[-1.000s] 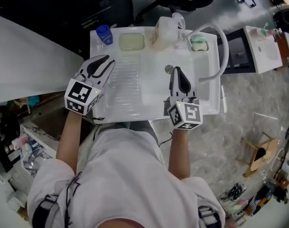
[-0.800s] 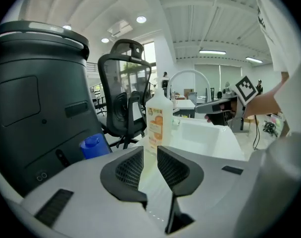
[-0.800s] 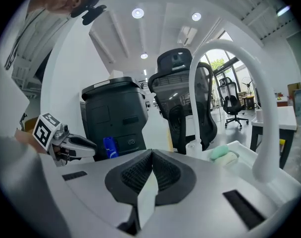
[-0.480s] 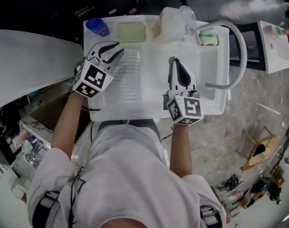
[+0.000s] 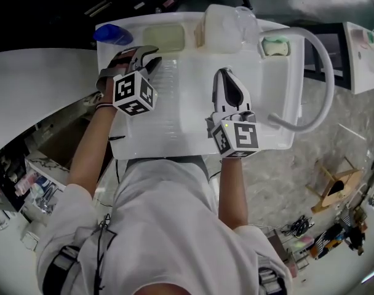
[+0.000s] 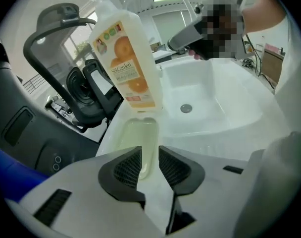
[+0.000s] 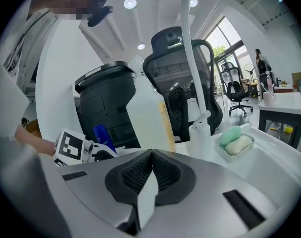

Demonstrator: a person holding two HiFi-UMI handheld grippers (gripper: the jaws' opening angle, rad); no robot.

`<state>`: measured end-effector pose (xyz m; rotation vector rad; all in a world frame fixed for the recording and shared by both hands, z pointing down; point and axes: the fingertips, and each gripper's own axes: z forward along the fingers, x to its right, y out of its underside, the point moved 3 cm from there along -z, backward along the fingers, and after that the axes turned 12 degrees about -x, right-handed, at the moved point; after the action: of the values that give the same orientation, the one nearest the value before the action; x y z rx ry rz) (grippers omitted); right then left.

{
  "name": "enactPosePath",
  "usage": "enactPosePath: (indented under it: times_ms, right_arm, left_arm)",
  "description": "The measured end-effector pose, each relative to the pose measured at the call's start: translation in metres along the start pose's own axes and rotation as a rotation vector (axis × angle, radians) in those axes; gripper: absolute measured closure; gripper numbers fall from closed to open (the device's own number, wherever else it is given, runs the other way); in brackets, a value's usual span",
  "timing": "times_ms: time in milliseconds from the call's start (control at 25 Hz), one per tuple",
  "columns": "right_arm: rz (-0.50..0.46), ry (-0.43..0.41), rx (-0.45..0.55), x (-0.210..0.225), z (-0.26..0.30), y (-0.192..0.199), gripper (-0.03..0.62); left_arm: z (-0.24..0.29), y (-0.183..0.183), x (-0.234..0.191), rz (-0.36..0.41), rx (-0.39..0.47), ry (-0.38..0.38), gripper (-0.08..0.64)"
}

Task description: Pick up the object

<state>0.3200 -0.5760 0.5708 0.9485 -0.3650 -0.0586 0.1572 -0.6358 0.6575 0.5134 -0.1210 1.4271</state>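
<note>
Pale yellow pad [image 6: 136, 142], which I take for the object because the left hand-held gripper [image 6: 150, 152] points straight at it, lies flat in a shallow recess on the back rim of the white sink unit [image 6: 225, 118], just in front of the orange-labelled bottle [image 6: 125, 58]. It looks light and soft, perhaps wet and slick, and it sits low, so a pinch across its narrow width from above seems best. The left jaws stand only narrowly apart with nothing between them and would need to widen. The right hand-held gripper [image 7: 151, 157] is closed and empty above the sink unit. The surface is glossy moulded plastic. An office chair [image 7: 170, 58] stands behind and a pale desk [image 5: 39, 85] lies to the left.
</note>
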Motion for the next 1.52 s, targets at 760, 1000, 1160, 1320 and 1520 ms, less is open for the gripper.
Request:
enactPosePath:
  times_ms: [760,1000,1160,1320,1520]
  right_arm:
    - [0.028,-0.013,-0.022,0.010,0.011,0.006,0.586]
    - [0.021,-0.012,-0.004,-0.003,-0.003,0.006,0.586]
    - [0.019,-0.007,0.004,-0.015,-0.019,0.011,0.586]
    - [0.023,0.005,0.020,-0.027,-0.039,0.011,0.586]
    - [0.006,0.018,0.053,-0.046,-0.061,0.012,0.586]
  left_arm:
    - [0.029,-0.007,0.001,0.151,-0.078,-0.041,0.489]
    - [0.007,-0.014,0.006,0.070,-0.010,-0.027,0.497]
    - [-0.019,-0.018,0.011,0.015,0.047,-0.035,0.497]
    - [-0.051,-0.022,0.015,-0.014,0.100,-0.055,0.497]
    - [-0.085,-0.014,0.022,-0.059,0.149,-0.079,0.497]
